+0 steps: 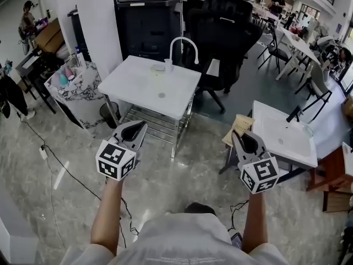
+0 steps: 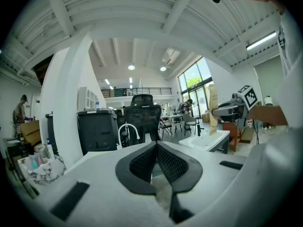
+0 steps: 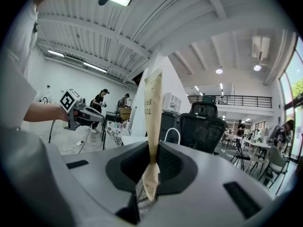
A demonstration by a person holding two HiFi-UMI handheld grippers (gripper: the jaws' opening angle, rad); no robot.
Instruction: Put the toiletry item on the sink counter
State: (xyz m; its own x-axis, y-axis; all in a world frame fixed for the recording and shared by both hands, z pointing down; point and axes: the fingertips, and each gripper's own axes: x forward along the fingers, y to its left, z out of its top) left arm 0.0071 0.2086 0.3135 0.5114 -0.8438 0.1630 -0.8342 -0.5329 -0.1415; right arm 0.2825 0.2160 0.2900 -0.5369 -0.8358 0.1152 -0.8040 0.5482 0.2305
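Left gripper (image 1: 135,129): pressed together, the ribbed pads meeting at their tips in the left gripper view (image 2: 155,145); nothing is between them.
Right gripper (image 1: 239,136): pinching a paper packet, seen close up in the right gripper view (image 3: 151,149).
Paper packet (image 1: 242,123): tan, long and narrow, standing upright out of the right gripper's jaws (image 3: 153,112); dark print runs along its top part, too partial to read in full.
Where the packet is: in the air over the grey floor (image 1: 165,181), well apart from the counter, to the right of it in the head view.
Counter (image 1: 138,84): white, square, on a metal frame, ahead of both grippers and nearer the left one.
Faucet (image 1: 184,42): white and arched, at the far edge of the counter; it also shows beyond the left gripper's pads (image 2: 128,129).
Cup (image 1: 168,65): small and pale, standing on the counter just beside the faucet.
Second sink (image 1: 284,139): white basin to the right, with a black tap (image 1: 294,114) at its far side; the packet's tip overlaps its near left corner in the head view.
Behind the counter: a black office chair (image 1: 226,26) and a dark bin (image 1: 149,21).
Arms: both bare forearms reach forward, one gripper in each hand.
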